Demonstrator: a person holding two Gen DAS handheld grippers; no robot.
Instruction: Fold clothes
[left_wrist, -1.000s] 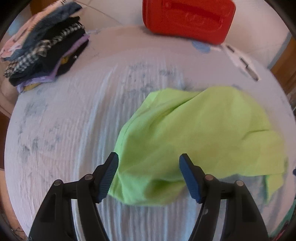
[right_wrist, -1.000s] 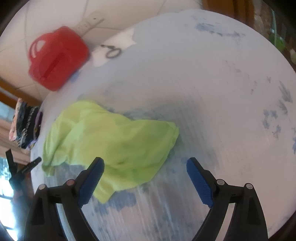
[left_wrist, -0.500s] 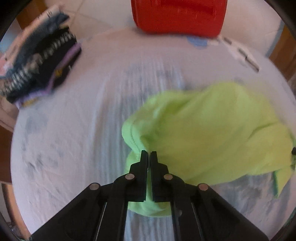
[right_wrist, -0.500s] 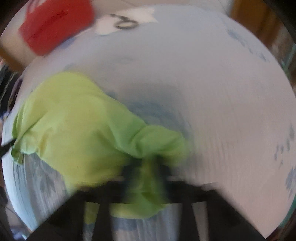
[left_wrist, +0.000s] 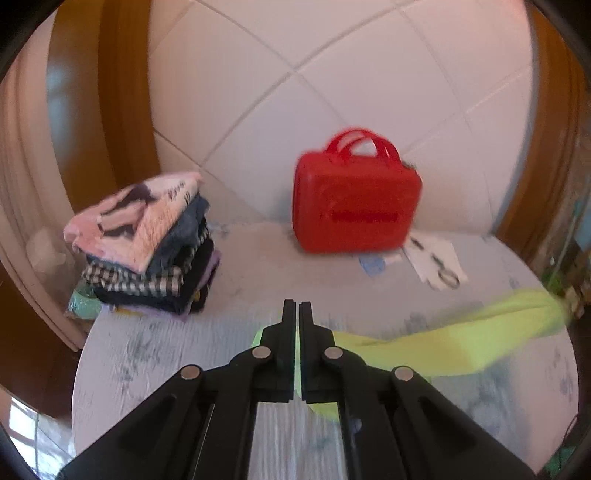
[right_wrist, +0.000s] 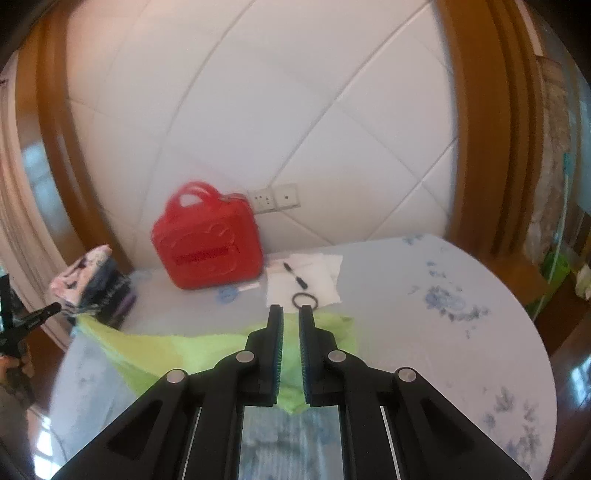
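showing only in the right wrist view: wall socket (right_wrist: 272, 198), pen (right_wrist: 295, 275)

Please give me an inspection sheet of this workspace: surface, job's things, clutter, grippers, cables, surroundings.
Surface: round table under a pale blue-patterned cloth.
Job's things: lime-green garment stretched between both grippers; folded clothes stack at the table's edge.
Clutter: red case, papers, pen, black ring.
Grippers: left gripper and right gripper, jaws shut on the garment.
Cables: nothing seen.
Surroundings: tiled wall, wall sockets, wooden frames.
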